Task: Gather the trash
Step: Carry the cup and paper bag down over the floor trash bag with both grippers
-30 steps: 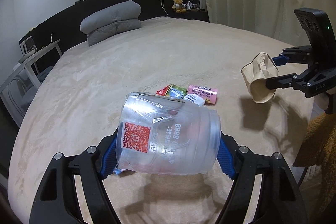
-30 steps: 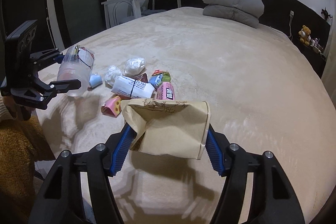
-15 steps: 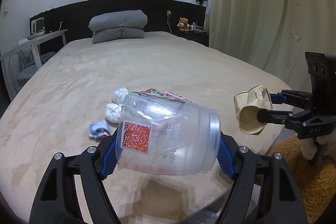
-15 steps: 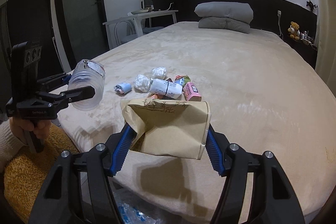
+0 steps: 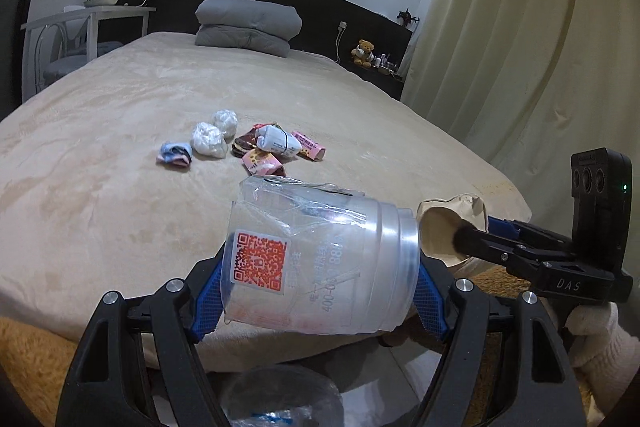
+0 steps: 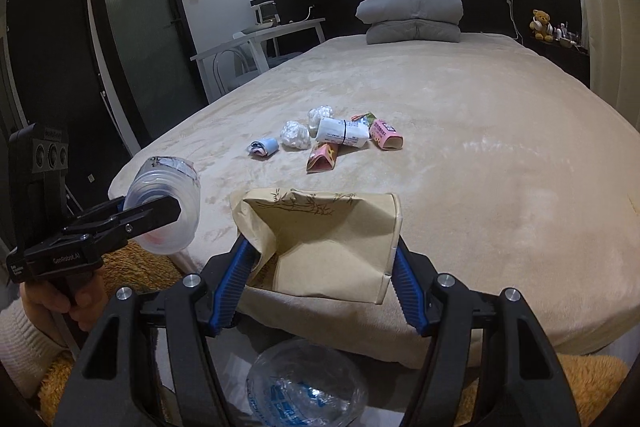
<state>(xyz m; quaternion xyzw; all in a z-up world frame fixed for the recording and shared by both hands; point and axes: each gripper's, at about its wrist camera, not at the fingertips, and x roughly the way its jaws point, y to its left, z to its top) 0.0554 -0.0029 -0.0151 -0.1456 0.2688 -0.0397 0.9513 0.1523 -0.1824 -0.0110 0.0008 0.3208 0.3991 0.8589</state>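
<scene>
My left gripper (image 5: 318,293) is shut on a clear plastic cup (image 5: 320,267) with an orange QR label, held on its side past the foot of the bed. My right gripper (image 6: 322,283) is shut on a crumpled brown paper bag (image 6: 328,247). Each gripper shows in the other's view: the left gripper (image 6: 160,215) with the cup (image 6: 168,211), the right gripper (image 5: 468,239) with the bag (image 5: 444,235). Below both, a bin lined with a clear plastic bag (image 6: 306,383) (image 5: 284,403) sits on the floor. Several pieces of trash (image 5: 240,147) (image 6: 332,139) lie on the beige bed.
The trash pile holds white wads, pink cartons and wrappers. Folded grey bedding (image 5: 248,27) lies at the head of the bed (image 6: 500,167). A white desk and chair (image 5: 80,31) stand at the left, curtains (image 5: 520,47) at the right. An orange rug (image 6: 136,267) covers the floor.
Both grippers have drawn back from over the bed to beyond its foot, carrying the cup and the bag. The bin has come into view below them. Both views have rolled level.
</scene>
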